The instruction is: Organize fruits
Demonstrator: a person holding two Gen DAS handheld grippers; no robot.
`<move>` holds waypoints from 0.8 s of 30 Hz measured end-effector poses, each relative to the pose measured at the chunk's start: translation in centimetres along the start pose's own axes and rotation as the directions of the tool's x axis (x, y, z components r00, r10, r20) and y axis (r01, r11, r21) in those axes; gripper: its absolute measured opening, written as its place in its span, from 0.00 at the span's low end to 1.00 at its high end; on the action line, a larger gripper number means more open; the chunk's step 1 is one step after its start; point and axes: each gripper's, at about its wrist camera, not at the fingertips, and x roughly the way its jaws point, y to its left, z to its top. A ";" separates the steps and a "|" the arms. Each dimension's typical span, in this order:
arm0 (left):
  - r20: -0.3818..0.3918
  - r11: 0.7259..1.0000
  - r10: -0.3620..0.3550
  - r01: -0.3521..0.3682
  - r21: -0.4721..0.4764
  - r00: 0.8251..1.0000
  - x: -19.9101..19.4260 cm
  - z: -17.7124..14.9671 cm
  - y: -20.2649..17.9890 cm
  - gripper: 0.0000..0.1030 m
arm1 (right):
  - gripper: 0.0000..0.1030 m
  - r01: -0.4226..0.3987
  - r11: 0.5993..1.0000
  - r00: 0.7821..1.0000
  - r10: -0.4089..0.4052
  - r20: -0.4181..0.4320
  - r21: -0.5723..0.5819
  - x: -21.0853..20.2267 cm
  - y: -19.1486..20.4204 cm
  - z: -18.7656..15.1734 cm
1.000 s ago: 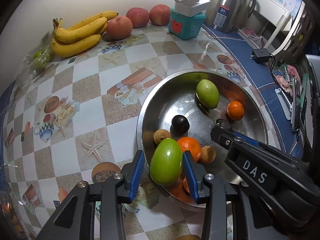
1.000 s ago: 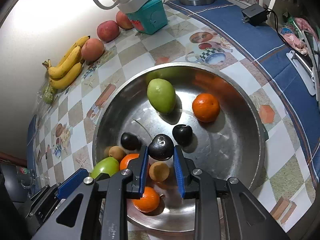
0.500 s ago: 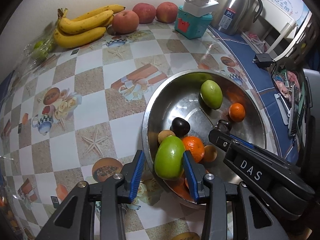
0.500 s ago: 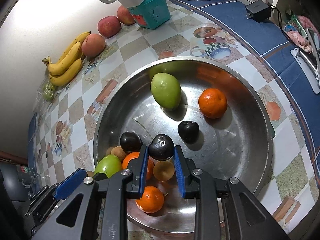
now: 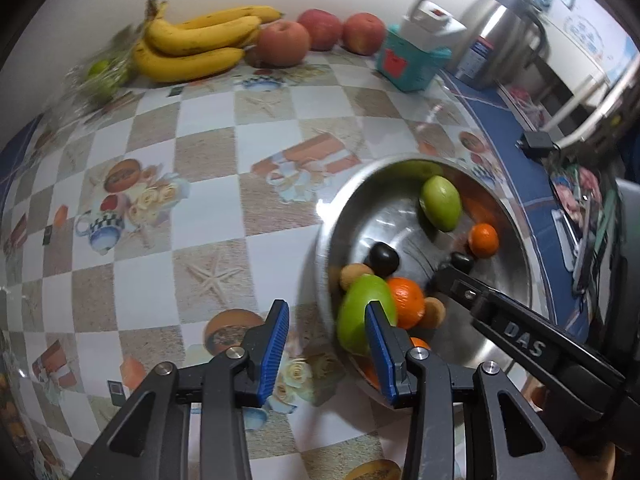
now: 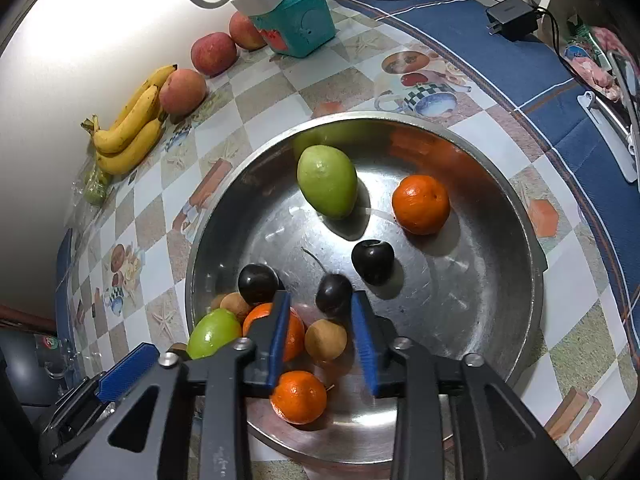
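Note:
A steel bowl [image 6: 532, 248] holds two green mangoes, several oranges, dark plums and small brown fruits. My right gripper [image 6: 320, 305] hangs over the bowl's near side and its jaws are opening. A dark plum [image 6: 334, 292] lies on the bowl floor between the fingertips, with no pad touching it. My left gripper [image 5: 328, 344] is open over the tablecloth just left of the bowl [image 5: 324, 232], with nothing between its fingers. One green mango [image 5: 360, 308] rests inside the near rim, partly behind the right finger. The other mango [image 6: 328, 188] lies at the bowl's far side.
Bananas [image 5: 192, 48] and three red apples [image 5: 282, 42] line the back wall, beside a bag of green fruit [image 5: 104, 76]. A teal box [image 6: 298, 28] with a lamp on it, a steel kettle [image 5: 504, 40] and a black charger [image 6: 510, 20] stand behind the bowl.
My left gripper has slid left, leaving the green mango that was between its fingers at the bowl's rim. The right jaws have spread off the dark plum, which now lies in the bowl.

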 end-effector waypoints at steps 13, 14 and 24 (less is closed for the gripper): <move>-0.014 0.947 0.186 -0.183 -0.262 0.982 0.5 -0.3 7.3 0.92 | 0.54 0.036 0.991 0.999 -0.035 0.017 -0.130 0.0 2.3 -0.3; -0.014 0.941 0.199 -0.196 -0.276 0.980 0.4 -0.4 7.8 0.96 | 0.59 0.040 0.989 0.999 -0.037 0.022 -0.145 -0.1 2.6 -0.4; 0.005 0.918 0.259 -0.244 -0.312 0.966 -0.2 -1.3 9.7 1.00 | 0.81 0.060 0.968 0.997 -0.047 0.058 -0.245 -0.8 4.6 -1.3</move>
